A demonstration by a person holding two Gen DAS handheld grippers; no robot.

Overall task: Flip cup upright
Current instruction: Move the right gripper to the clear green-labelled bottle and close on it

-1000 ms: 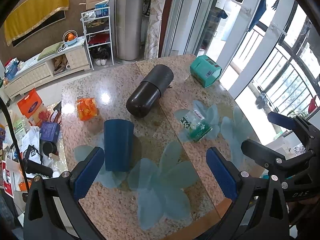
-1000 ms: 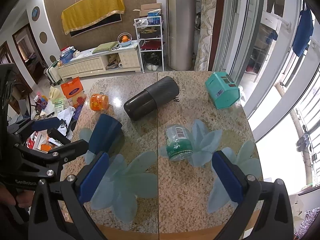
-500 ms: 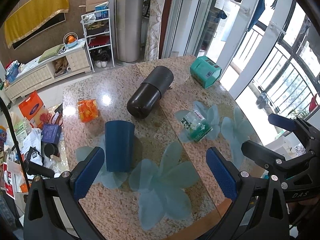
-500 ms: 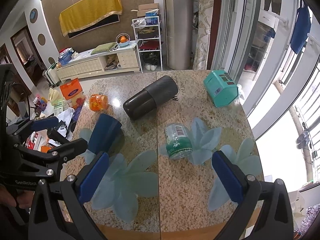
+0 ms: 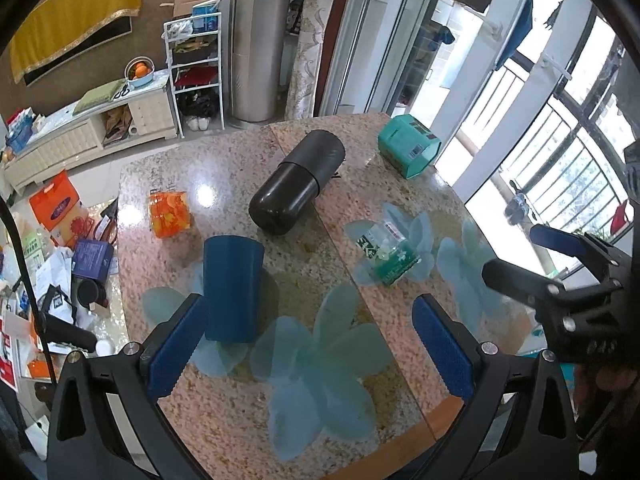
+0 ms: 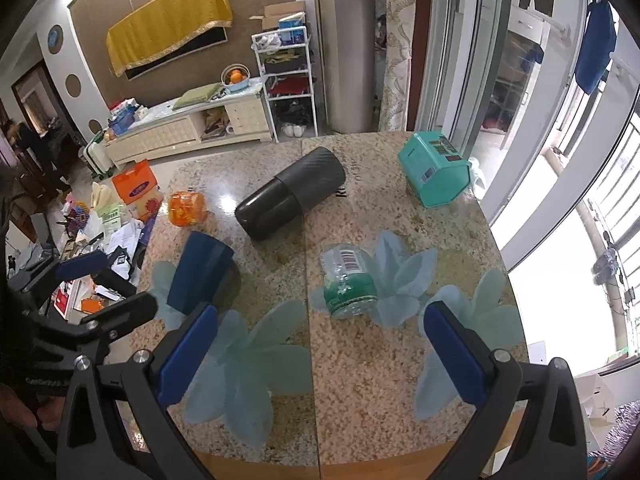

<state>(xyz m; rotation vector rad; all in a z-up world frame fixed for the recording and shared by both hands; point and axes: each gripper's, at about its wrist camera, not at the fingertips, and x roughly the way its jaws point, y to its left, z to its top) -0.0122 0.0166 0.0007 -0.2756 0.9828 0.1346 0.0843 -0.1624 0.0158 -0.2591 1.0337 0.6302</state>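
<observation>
A dark blue cup (image 5: pixel 232 286) stands mouth-down on the granite table (image 5: pixel 224 412), near its left edge; it also shows in the right wrist view (image 6: pixel 200 272). My left gripper (image 5: pixel 308 346) is open and empty, above the table's near side, its left finger just in front of the cup. My right gripper (image 6: pixel 320 354) is open and empty above the near edge, right of the cup. The right gripper shows at the right of the left wrist view (image 5: pixel 532 256); the left one shows at the left of the right wrist view (image 6: pixel 100 280).
A large black cylinder (image 5: pixel 298 192) lies on its side at the table's middle. A green-labelled plastic bottle (image 5: pixel 386 254) lies to the right. An orange jar (image 5: pixel 169 214) and a teal box (image 5: pixel 408 150) lie further back. Clutter covers the floor (image 5: pixel 60 256) to the left.
The left gripper has moved slightly forward and left, so the blue cup sits a little nearer its left finger. The right gripper has hardly moved. Both stay open.
</observation>
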